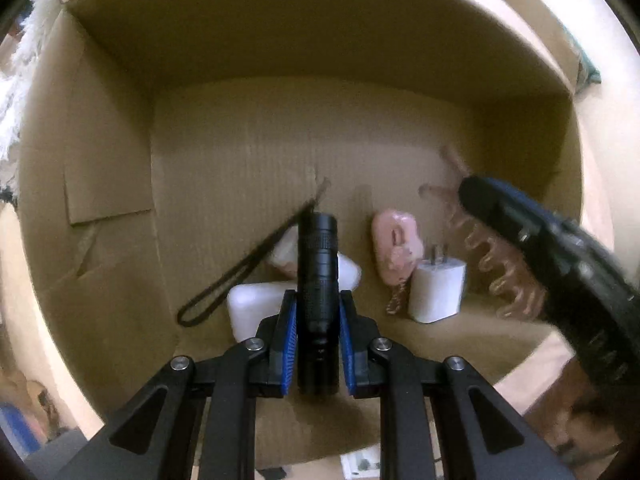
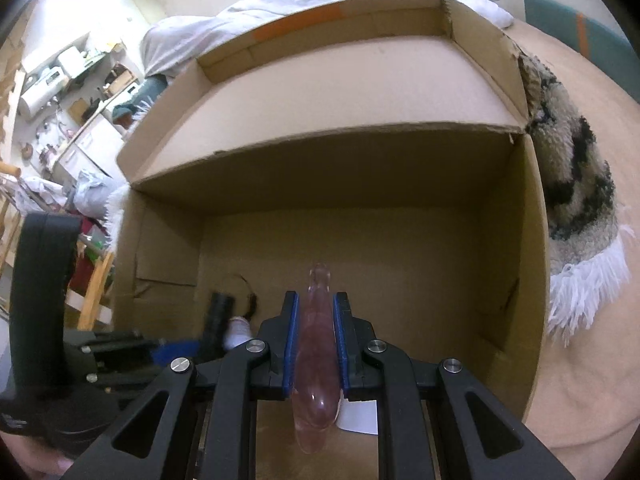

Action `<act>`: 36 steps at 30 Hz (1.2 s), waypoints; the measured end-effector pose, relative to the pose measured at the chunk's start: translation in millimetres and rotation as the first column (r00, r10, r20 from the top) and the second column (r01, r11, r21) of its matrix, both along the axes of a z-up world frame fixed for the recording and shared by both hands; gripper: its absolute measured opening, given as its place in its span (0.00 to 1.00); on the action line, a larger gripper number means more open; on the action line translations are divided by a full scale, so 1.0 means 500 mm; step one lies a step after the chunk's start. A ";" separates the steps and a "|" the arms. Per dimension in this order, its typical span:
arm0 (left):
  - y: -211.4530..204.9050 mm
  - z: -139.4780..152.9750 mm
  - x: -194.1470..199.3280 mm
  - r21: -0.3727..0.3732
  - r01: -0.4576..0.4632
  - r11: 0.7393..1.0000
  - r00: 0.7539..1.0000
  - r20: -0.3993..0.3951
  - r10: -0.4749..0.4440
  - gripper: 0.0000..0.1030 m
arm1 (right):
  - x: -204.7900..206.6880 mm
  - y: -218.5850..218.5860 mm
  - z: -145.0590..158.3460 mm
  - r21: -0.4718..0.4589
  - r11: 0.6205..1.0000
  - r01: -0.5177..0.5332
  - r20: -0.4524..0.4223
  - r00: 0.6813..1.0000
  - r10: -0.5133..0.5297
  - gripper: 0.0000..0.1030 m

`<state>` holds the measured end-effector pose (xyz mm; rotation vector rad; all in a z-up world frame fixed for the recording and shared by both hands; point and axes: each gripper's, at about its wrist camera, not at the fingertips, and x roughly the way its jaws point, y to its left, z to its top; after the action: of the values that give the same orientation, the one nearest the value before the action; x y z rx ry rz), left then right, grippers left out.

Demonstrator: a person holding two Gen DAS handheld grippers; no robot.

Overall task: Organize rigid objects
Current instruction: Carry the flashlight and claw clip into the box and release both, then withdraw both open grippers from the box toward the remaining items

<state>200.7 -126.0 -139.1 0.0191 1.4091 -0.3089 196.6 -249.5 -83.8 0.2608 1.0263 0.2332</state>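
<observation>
Cardboard walls rise on every side as two hand-held grippers work low inside an open cardboard box (image 1: pixel 120 184) that sits on a bed. The left gripper (image 1: pixel 317 300) has its blue pads closed against the barrel of a black flashlight (image 1: pixel 317 264), whose wrist strap (image 1: pixel 240 272) trails onto the box floor. The right gripper (image 2: pixel 316 304) is clamped just as narrowly on a translucent pink hair claw clip (image 2: pixel 317 344); from the left wrist camera the clip's teeth (image 1: pixel 500 264) show hanging below that gripper over the box's right side.

Sorting appears well under way. Already lying on the box floor are a white wall charger (image 1: pixel 436 292) standing prongs-up, a pink keychain charm (image 1: pixel 396 248) just beside it, and two white blocks (image 1: pixel 256 308) under the flashlight, possibly soap or cases; what they are cannot be told. A fringed, patterned cushion (image 2: pixel 576 184) presses against the outside of the box.

Both held items are inside the box but neither has been let go, so the step in hand looks like setting them down among the others. Whether more objects wait outside the box is not visible from either camera; much of the floor at the back remains bare cardboard.
</observation>
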 end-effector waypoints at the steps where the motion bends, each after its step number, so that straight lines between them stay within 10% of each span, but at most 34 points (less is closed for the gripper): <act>1: -0.002 0.000 -0.002 0.010 0.003 1.000 1.000 0.015 -0.003 0.17 | 0.002 0.000 -0.002 -0.002 1.000 0.002 -0.003 1.000 -0.002 0.17; 6: -0.033 0.018 -0.026 0.057 0.032 0.998 0.996 0.076 -0.037 0.18 | 0.009 -0.002 -0.006 0.023 1.000 0.014 -0.005 1.000 -0.014 0.17; 11: -0.054 0.031 -0.041 0.106 0.033 0.994 0.990 0.133 -0.047 0.64 | 0.004 -0.012 0.004 0.068 0.997 0.023 0.022 0.999 -0.024 0.17; 14: -0.058 0.034 -0.044 0.127 0.024 0.992 0.988 0.147 -0.043 0.64 | 0.002 -0.020 0.002 0.089 0.995 0.038 0.017 0.999 -0.040 0.29; 18: -0.050 0.036 -0.036 0.138 -0.002 0.990 0.990 0.141 -0.018 0.64 | -0.003 -0.025 0.005 0.100 0.994 0.050 0.031 0.998 -0.054 0.70; 36: 0.016 0.075 0.000 0.134 -0.068 0.989 0.982 0.184 0.042 0.64 | -0.012 -0.010 0.025 0.062 0.998 0.028 0.074 0.997 -0.033 0.96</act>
<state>200.7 -118.0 -101.6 0.1204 1.2465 -0.1572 190.6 -254.4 -71.2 0.3208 0.9408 0.2454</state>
